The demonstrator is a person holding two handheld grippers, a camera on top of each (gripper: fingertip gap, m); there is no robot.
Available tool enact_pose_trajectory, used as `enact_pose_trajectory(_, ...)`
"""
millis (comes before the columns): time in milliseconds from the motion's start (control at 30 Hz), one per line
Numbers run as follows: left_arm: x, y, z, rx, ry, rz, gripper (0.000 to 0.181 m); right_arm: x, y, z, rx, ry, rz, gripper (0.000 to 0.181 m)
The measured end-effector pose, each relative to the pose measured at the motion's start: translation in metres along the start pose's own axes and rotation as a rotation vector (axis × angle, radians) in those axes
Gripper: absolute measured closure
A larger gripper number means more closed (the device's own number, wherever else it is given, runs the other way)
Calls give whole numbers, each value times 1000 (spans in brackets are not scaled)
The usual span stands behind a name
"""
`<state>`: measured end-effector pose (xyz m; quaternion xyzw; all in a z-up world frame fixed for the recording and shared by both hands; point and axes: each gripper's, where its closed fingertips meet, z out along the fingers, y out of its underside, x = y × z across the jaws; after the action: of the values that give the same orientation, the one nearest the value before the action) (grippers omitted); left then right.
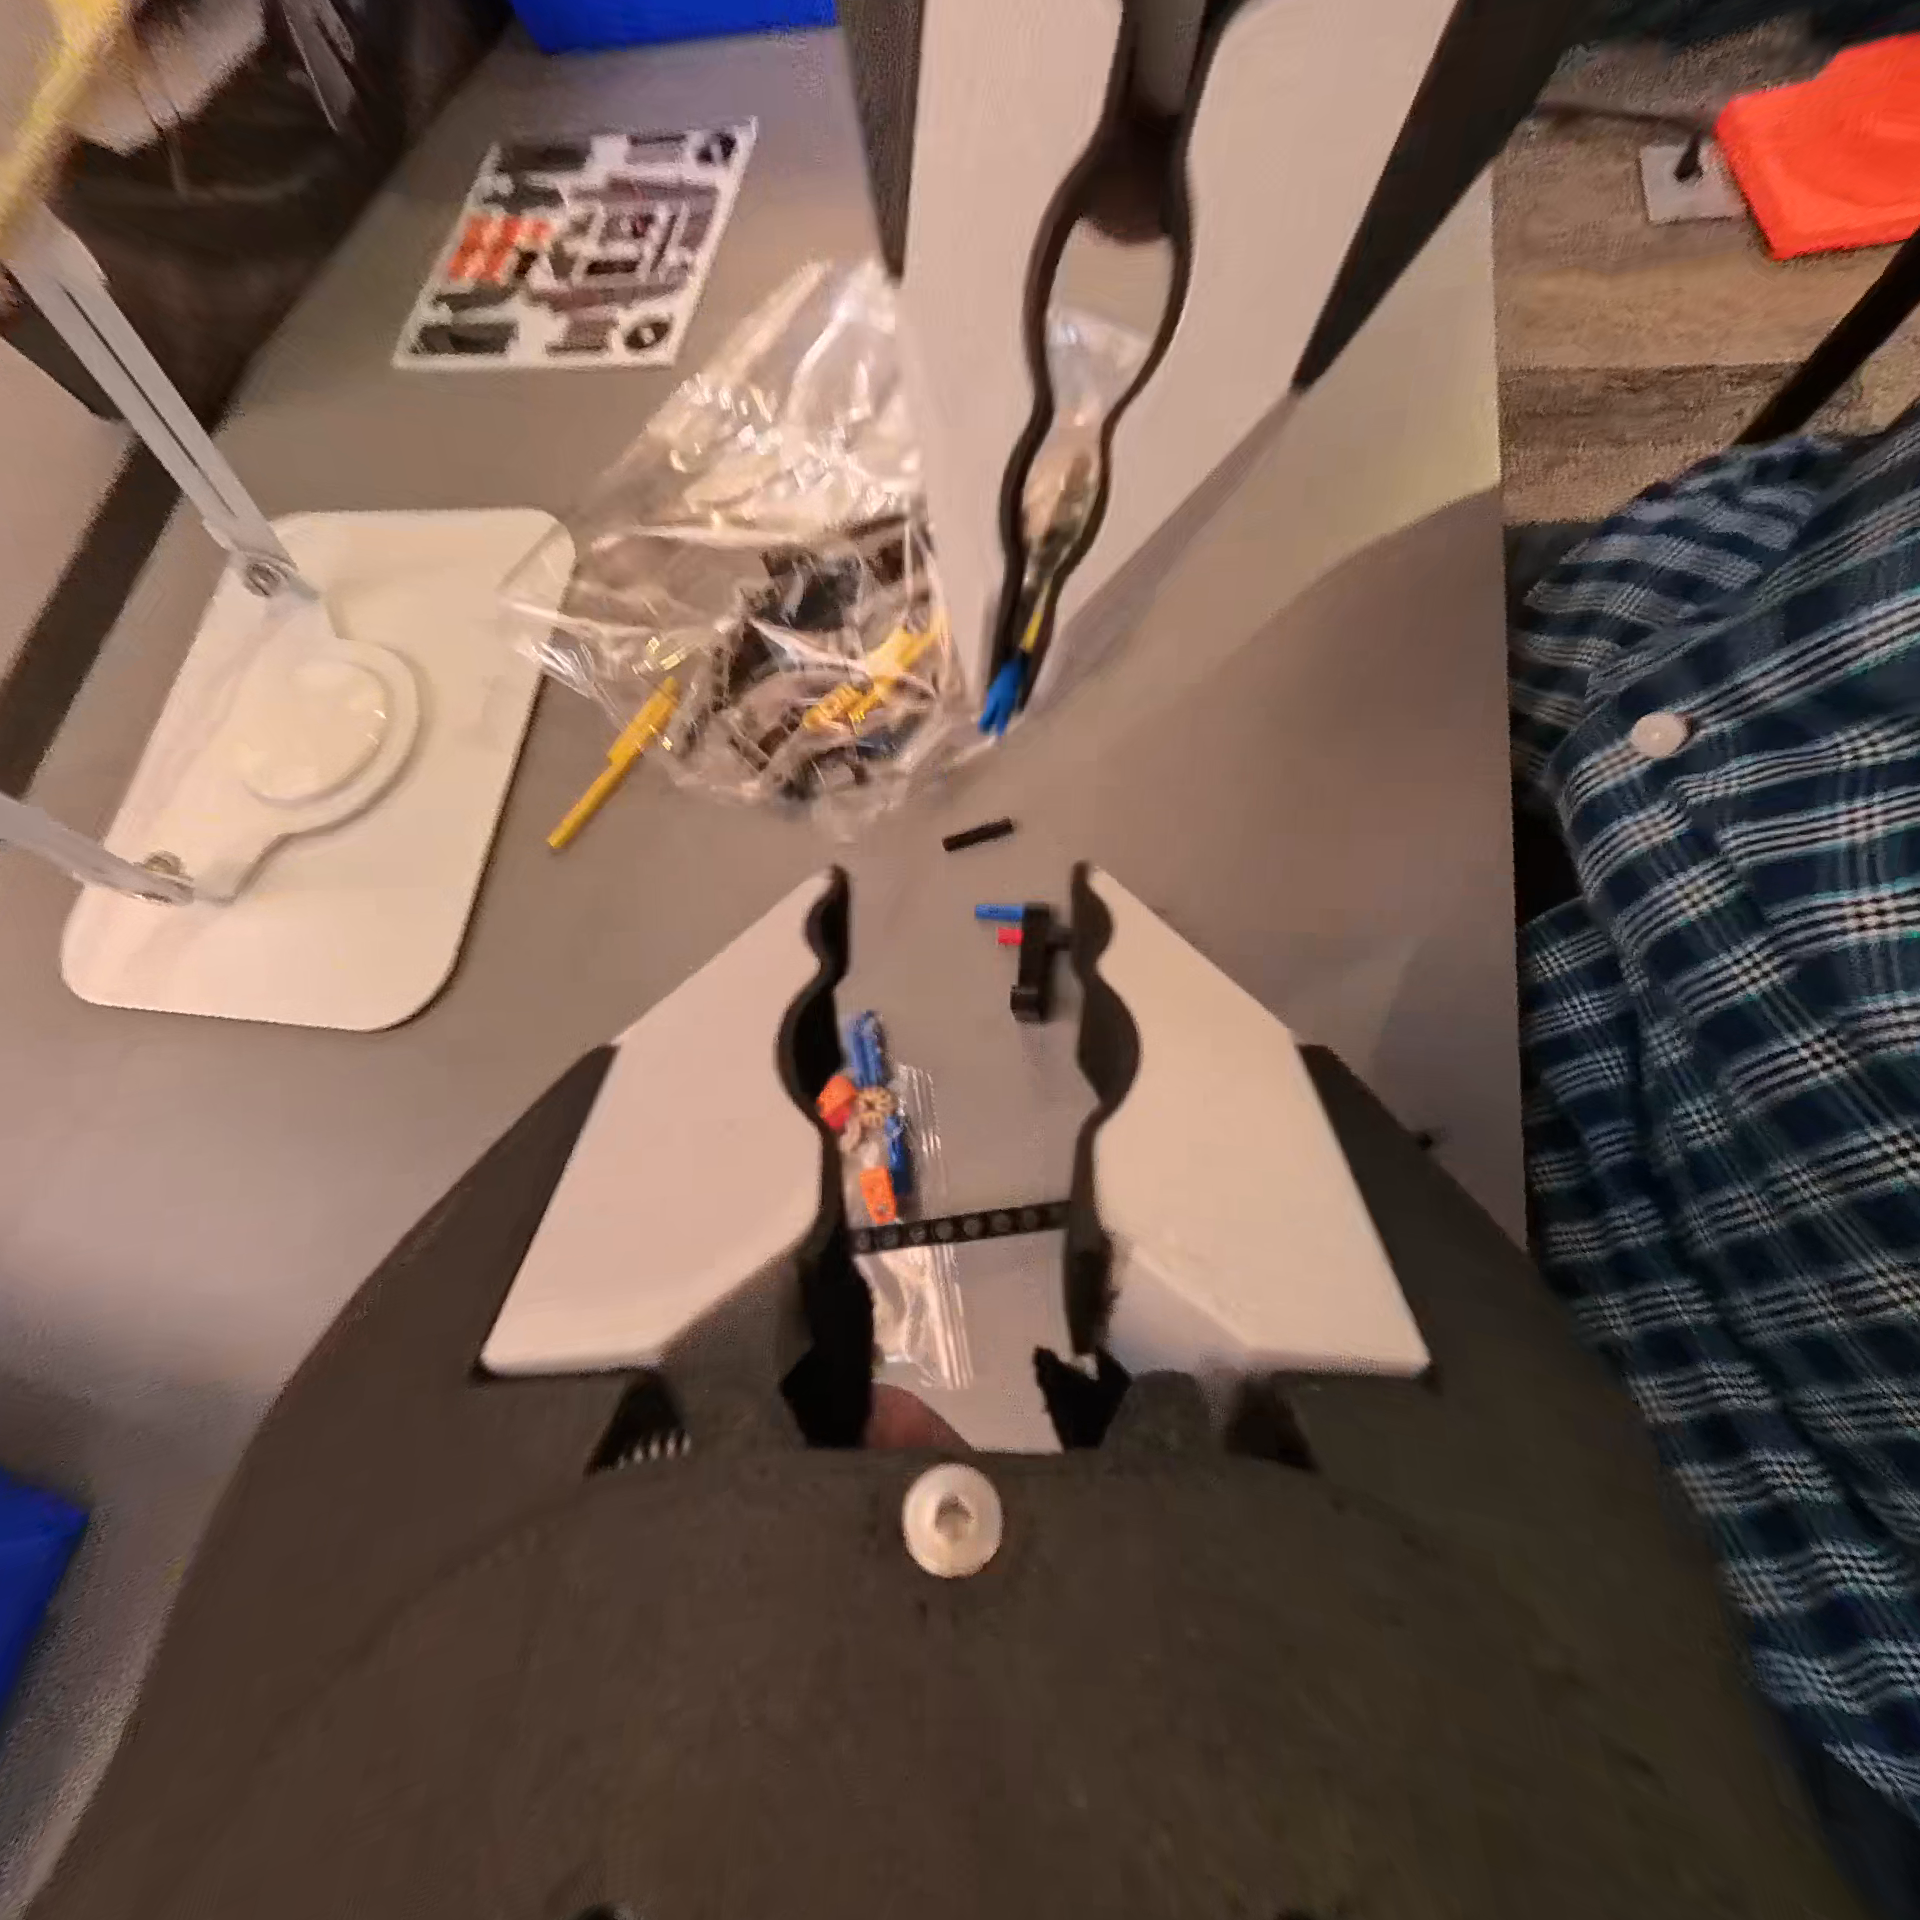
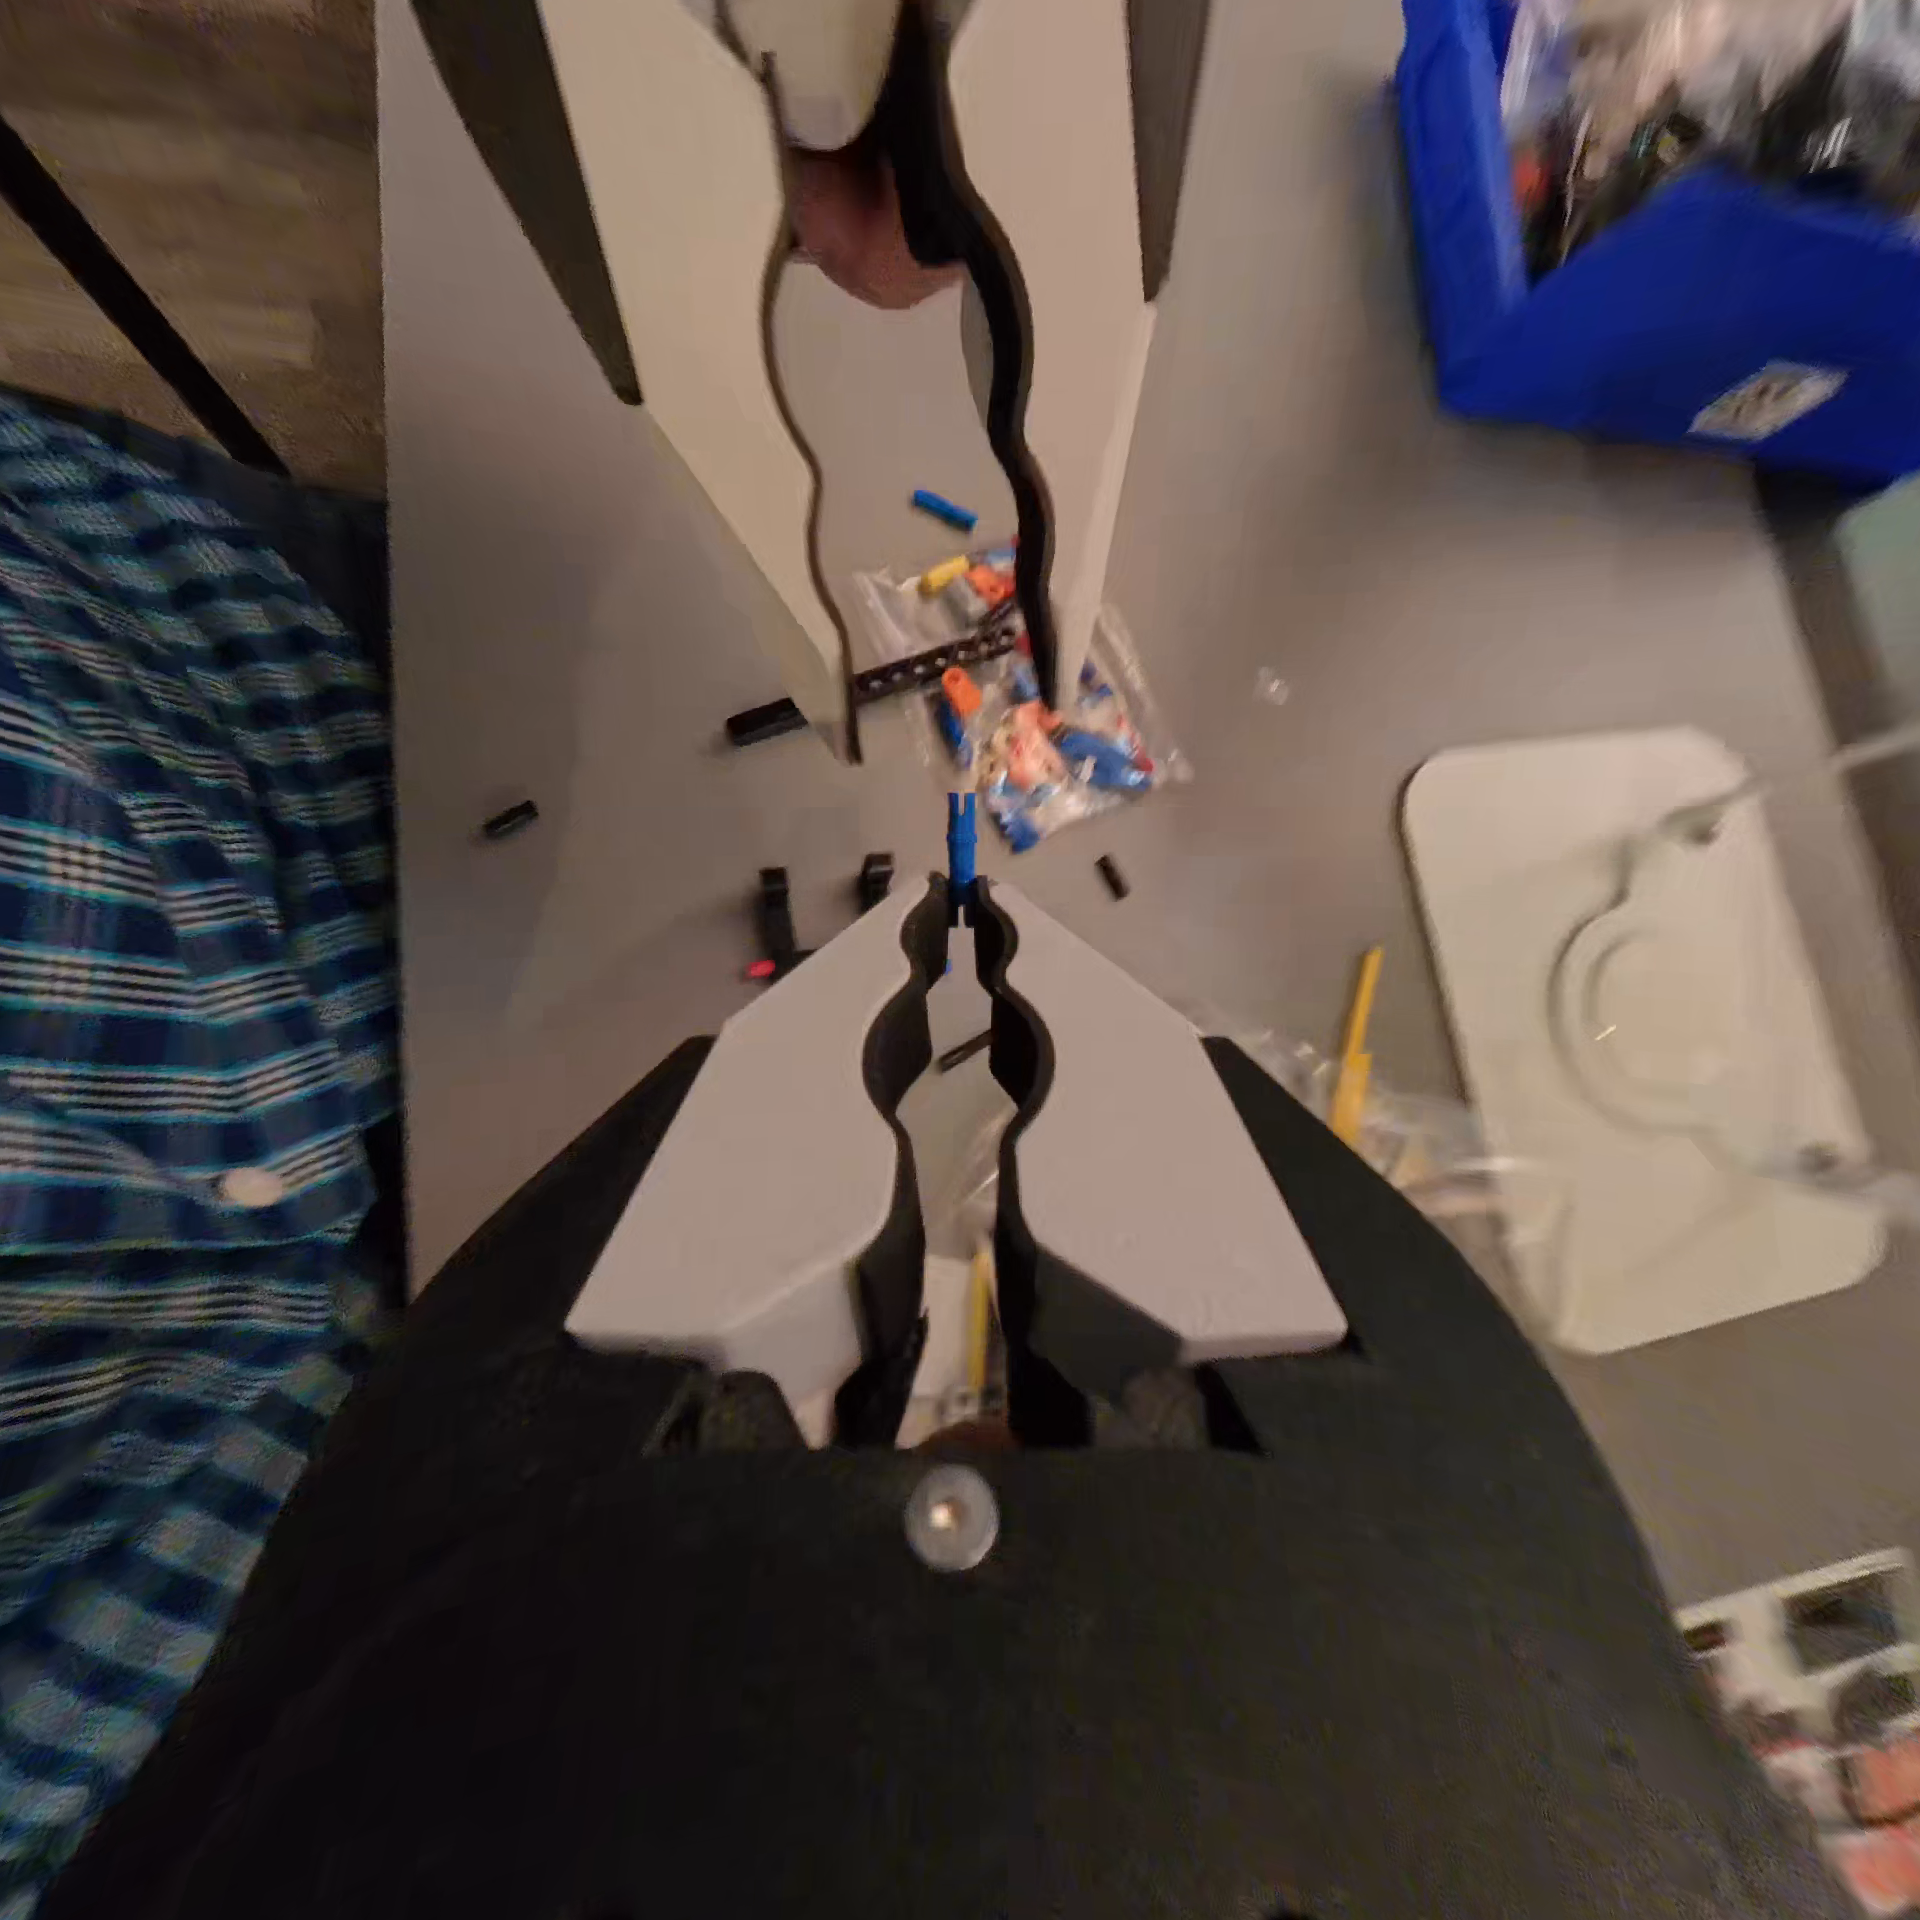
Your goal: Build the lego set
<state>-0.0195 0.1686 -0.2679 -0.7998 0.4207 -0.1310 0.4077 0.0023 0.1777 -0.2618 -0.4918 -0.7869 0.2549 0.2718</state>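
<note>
My left gripper point(image 1: 958, 883) is open and empty, low over the grey table point(image 1: 520, 1143). Between its fingers lie a small clear bag of blue and orange pieces point(image 1: 878, 1122), a long black beam point(image 1: 956, 1226) and a black piece with blue and red pins point(image 1: 1029, 956). My right gripper point(image 2: 956, 896) is shut on a blue pin point(image 2: 961, 842) that sticks out past its tips. It faces the left gripper point(image 2: 945, 722) tip to tip. In the left wrist view the right gripper point(image 1: 1003, 675) comes in from above with the blue pin point(image 1: 1000, 701).
A large clear bag of parts point(image 1: 790, 582), a yellow axle point(image 1: 613, 764), a sticker sheet point(image 1: 582, 244) and a white lamp base point(image 1: 301, 769) lie on the table. Loose black pieces point(image 2: 769, 722) and a blue pin point(image 2: 943, 509) lie about. A blue bin point(image 2: 1662, 291) stands behind. A person's plaid shirt point(image 1: 1714, 935) is at the table edge. Only a small space, under 4 cm, lies between the two pairs of fingers.
</note>
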Motion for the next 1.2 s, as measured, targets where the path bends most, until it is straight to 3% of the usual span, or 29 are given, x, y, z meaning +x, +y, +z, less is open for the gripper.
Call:
enact_pose_trajectory(267,28,56,56,-255,89,40,105,-39,59,7,-27,-134,482,180)
enact_pose_trajectory(333,36,63,65,-287,103,33,106,-47,65,13,-29,-144,530,180)
enact_pose_trajectory(433,40,71,73,-320,83,29,122,-55,69,19,-17,-154,591,180)
enact_pose_trajectory(533,41,69,77,-310,68,-18,138,-61,72,26,-11,-172,645,180)
enact_pose_trajectory(767,33,65,78,-279,-42,-19,141,-62,81,39,18,-175,794,180)
enact_pose_trajectory(933,19,44,70,-172,-188,-3,141,-55,77,45,81,-166,883,180)
enact_pose_trajectory(1200,15,35,65,-115,-250,10,142,-43,73,46,173,-158,956,180)
